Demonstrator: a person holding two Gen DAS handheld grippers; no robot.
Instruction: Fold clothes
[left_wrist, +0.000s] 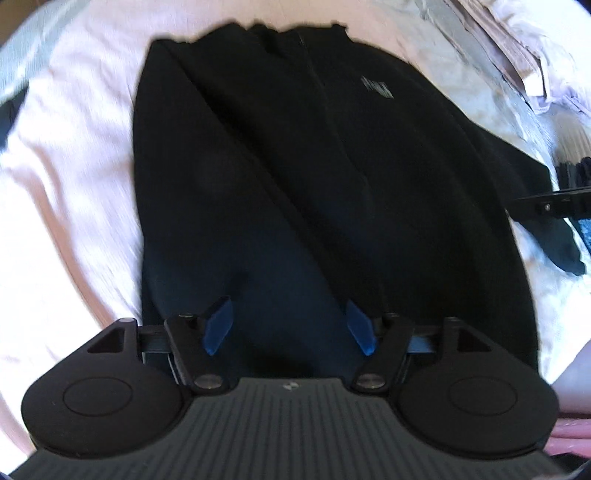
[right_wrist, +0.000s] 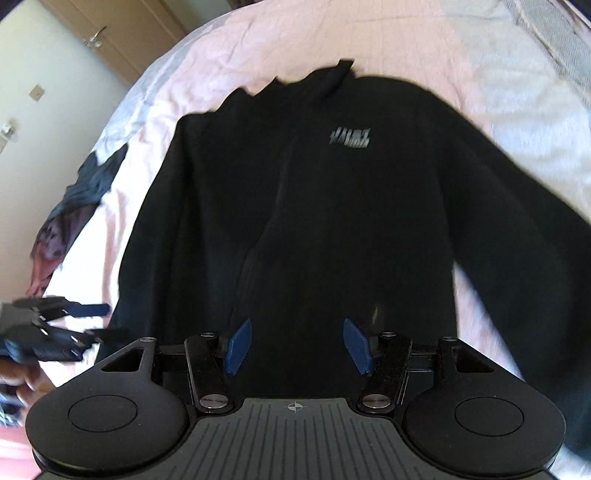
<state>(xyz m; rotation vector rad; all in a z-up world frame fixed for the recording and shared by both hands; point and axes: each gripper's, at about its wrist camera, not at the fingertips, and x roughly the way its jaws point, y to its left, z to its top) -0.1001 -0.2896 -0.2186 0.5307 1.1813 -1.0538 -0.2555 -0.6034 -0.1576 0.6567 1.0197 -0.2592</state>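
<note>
A black zip jacket (left_wrist: 295, 166) with a small grey chest logo (left_wrist: 376, 87) lies front-up on a pale pink bedsheet (left_wrist: 74, 184); its one sleeve is folded across the body, the other sleeve (right_wrist: 517, 240) spreads out to the right. My left gripper (left_wrist: 290, 326) hovers over the jacket's hem, open, blue pads empty. My right gripper (right_wrist: 298, 345) also hovers over the hem (right_wrist: 314, 369), open and empty. In the right wrist view the left gripper (right_wrist: 74, 321) shows at the far left edge. The right gripper (left_wrist: 554, 201) pokes in at the right edge of the left wrist view.
A crumpled blue and pink garment (right_wrist: 74, 206) lies at the bed's left side. Folded pale bedding (left_wrist: 524, 55) is piled at the far right. A wooden door (right_wrist: 110, 33) and wall stand beyond the bed. A hand (right_wrist: 14, 380) holds the left gripper.
</note>
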